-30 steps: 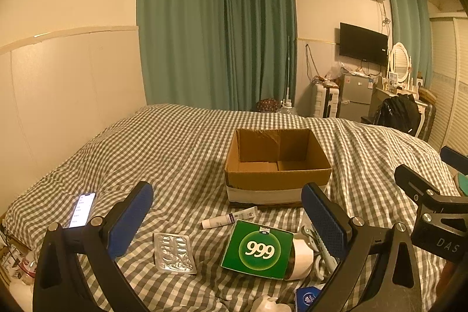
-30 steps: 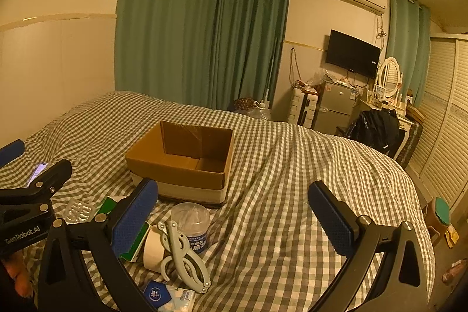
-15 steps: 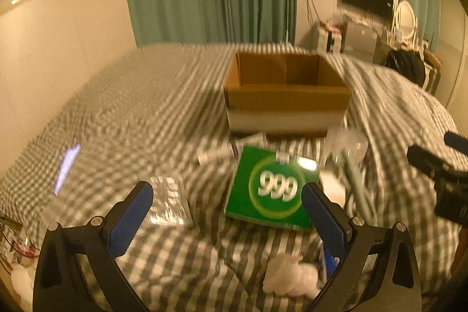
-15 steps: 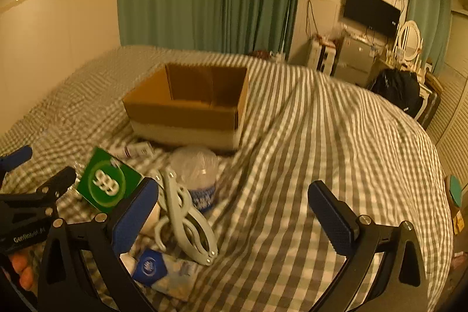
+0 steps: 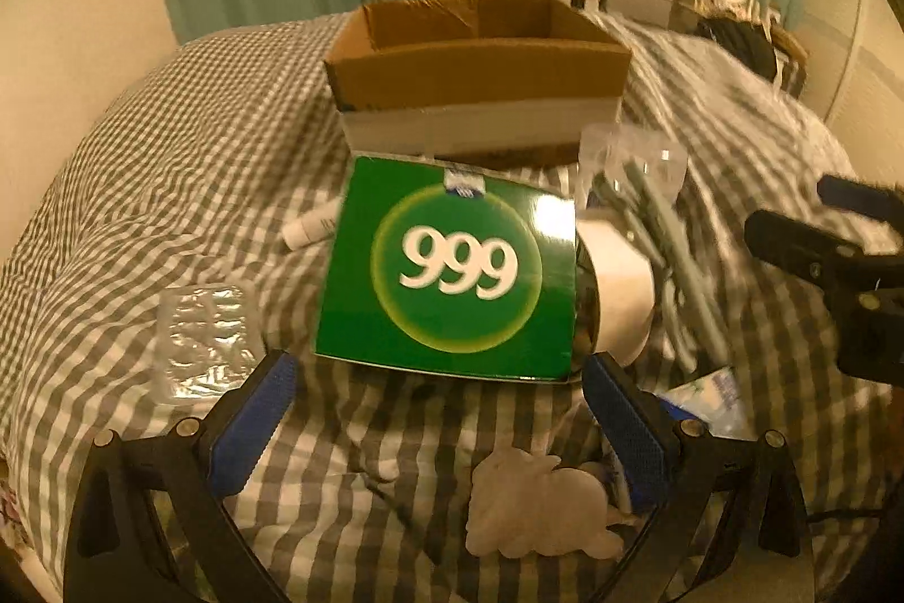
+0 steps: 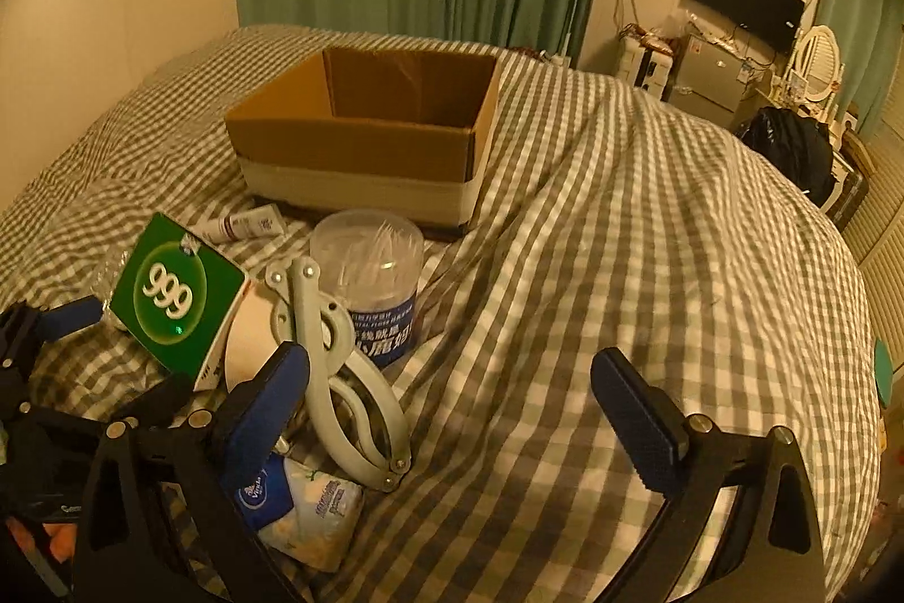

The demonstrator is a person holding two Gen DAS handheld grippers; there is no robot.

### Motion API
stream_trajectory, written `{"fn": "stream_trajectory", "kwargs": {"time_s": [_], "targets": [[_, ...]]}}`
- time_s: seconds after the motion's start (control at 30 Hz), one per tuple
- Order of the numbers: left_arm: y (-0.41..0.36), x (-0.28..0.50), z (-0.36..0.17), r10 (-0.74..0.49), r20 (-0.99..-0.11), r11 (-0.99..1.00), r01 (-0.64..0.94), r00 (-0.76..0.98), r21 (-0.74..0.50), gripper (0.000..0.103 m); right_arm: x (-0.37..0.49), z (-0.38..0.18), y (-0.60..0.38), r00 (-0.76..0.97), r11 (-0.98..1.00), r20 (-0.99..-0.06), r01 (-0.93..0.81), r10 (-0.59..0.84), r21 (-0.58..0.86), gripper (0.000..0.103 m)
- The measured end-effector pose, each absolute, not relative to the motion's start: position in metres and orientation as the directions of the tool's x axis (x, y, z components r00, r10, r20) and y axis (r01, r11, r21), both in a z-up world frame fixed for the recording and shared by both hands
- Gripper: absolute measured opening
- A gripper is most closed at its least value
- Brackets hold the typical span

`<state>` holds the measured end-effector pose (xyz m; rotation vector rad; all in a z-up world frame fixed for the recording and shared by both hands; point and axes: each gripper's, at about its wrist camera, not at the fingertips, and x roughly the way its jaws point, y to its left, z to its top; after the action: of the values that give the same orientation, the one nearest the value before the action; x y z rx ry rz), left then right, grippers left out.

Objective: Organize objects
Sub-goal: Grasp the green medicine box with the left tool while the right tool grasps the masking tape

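Since the earlier frames, both grippers have been lowered toward the clutter on the checked bedspread (image 6: 621, 235). Held just short of the green box (image 5: 452, 269), marked "999", the left gripper (image 5: 438, 411) is spread wide and grips nothing. Equally wide and unloaded, the right gripper (image 6: 452, 399) is held over the grey clip (image 6: 339, 377). Behind both stands the cardboard box (image 6: 361, 139). Chinese lettering on the swab tub (image 6: 373, 286) cannot be read.
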<state>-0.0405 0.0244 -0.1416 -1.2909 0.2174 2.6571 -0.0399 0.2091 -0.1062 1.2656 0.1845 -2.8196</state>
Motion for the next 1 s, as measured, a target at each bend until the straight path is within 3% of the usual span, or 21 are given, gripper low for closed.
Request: {"fn": "stream_trajectory", "kwargs": {"time_s": [0.13,0.37,0.53,0.63,0.73,1.0], "targets": [[0.032,-0.051,-0.157,0.026,-0.798,-0.967,-0.218,-0.602,0.133,0.103,-0.045,-0.116,0.202,-0.629,-0.987,-0.777,0.135,-0.015,-0.09,0.098],[0.037,-0.071,-0.167,0.027,-0.761,-0.944,-0.266,-0.648,0.193,0.103,-0.064,-0.137,0.183,-0.546,-0.971,-0.834,0.232,-0.084,-0.055,0.094],[0.026,-0.087,-0.181,0.096,-0.79,-0.954,-0.283,-0.606,0.101,0.096,-0.085,-0.148,0.179,-0.485,-0.964,-0.861,0.266,-0.155,0.024,0.094],[0.019,-0.089,-0.175,0.127,-0.781,-0.958,-0.281,-0.611,0.064,0.095,-0.088,-0.152,0.18,-0.453,-0.951,-0.862,0.294,-0.228,0.097,0.079],[0.016,-0.082,-0.167,0.128,-0.764,-0.959,-0.276,-0.632,0.068,0.095,-0.085,-0.15,0.18,-0.431,-0.929,-0.849,0.331,-0.307,0.169,0.05],[0.007,-0.055,-0.132,0.079,-0.693,-0.969,-0.219,-0.717,0.116,0.095,-0.067,-0.13,0.179,-0.516,-0.943,-0.815,0.318,-0.263,0.102,0.031]]}}
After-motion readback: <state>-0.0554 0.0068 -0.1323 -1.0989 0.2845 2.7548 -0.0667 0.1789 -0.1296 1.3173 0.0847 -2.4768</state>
